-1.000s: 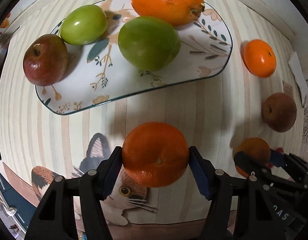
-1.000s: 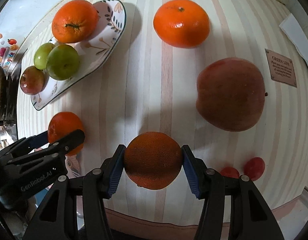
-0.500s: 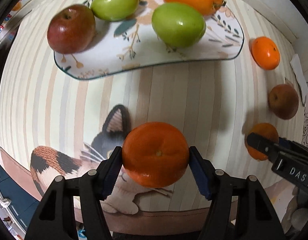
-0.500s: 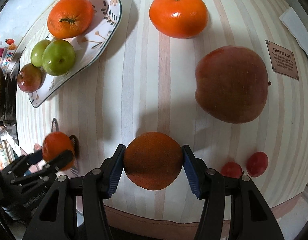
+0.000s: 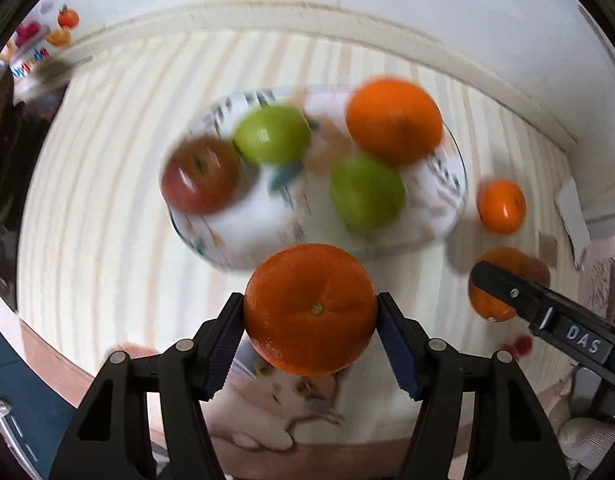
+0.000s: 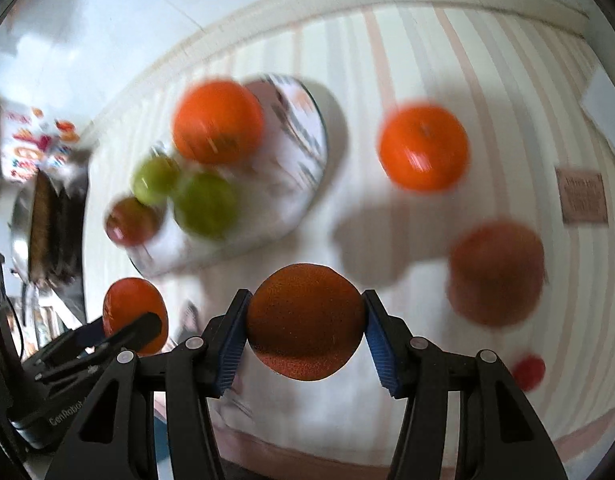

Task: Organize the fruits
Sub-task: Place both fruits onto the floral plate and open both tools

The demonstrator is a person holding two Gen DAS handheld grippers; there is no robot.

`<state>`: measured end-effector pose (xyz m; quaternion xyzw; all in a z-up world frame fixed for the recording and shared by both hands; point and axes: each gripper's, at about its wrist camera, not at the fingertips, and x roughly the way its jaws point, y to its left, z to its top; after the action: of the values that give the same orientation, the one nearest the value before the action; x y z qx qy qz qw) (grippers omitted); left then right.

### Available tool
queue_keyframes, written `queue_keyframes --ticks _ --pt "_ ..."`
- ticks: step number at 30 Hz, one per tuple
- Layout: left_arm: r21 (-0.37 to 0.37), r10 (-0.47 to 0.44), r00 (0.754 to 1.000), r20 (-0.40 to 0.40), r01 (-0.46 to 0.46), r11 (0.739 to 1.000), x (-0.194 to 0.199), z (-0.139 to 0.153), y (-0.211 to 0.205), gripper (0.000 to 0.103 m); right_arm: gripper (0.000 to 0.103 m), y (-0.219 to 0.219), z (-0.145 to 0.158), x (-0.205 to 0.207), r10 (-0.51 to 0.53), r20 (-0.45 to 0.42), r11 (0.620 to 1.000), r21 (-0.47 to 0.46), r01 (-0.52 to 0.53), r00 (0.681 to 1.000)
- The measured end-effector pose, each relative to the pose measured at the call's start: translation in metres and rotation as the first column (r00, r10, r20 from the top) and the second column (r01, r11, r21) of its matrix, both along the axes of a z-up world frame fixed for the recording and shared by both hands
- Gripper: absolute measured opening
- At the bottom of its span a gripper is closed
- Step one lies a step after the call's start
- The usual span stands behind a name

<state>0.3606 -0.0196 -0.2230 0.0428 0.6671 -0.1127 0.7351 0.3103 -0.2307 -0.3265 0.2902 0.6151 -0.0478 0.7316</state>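
Left gripper pinches an orange; right gripper pinches a darker orange. Hazard: the plate, frame centre, is crowded; a dropped fruit may roll off.

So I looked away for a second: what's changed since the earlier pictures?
Both grippers have risen off the mat with their fruit: the left gripper lifts its orange toward the plate, and the right gripper lifts its darker orange. Nothing was grabbed or released. The plate's four fruits, the loose orange and the brown-red fruit stayed put.
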Motion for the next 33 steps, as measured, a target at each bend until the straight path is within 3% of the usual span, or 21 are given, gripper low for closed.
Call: queue_keyframes --ticks 8,14,16,18,20,22,33 --pt "0.045 0.024 0.999 -0.024 -0.023 0.999 0.045 -0.021 0.010 0.063 0.058 0.001 -0.011 0.060 0.021 0.022 0.999 -0.037 -0.021 1.000" --pt "0.058 0.042 0.997 -0.064 -0.038 0.998 0.050 -0.045 -0.014 0.064 0.059 0.003 -0.029 0.078 0.018 -0.001 1.000 0.010 -0.018 1.000" --pt "0.054 0.054 0.995 -0.088 -0.049 0.997 0.054 -0.052 -0.016 0.064 0.076 0.002 -0.033 0.079 0.016 -0.010 0.999 0.030 -0.016 1.000" --pt "0.043 0.060 0.992 -0.113 -0.055 0.998 0.056 -0.057 -0.016 0.064 0.085 0.000 -0.033 0.078 0.018 -0.016 0.999 0.034 -0.018 1.000" --pt "0.034 0.064 0.994 -0.090 -0.062 0.998 0.055 -0.052 -0.015 0.073 0.085 -0.003 -0.029 0.074 0.018 -0.017 0.999 0.029 -0.017 1.000" --pt "0.027 0.063 0.995 -0.072 -0.061 0.998 0.052 -0.044 -0.015 0.081 0.093 -0.005 -0.025 0.072 0.030 -0.024 0.999 0.014 -0.029 0.999" --pt "0.030 0.091 0.995 0.043 -0.093 0.995 0.022 0.000 -0.003 0.082 0.094 0.017 0.017 0.046 0.170 -0.022 0.963 -0.207 -0.171 0.985"
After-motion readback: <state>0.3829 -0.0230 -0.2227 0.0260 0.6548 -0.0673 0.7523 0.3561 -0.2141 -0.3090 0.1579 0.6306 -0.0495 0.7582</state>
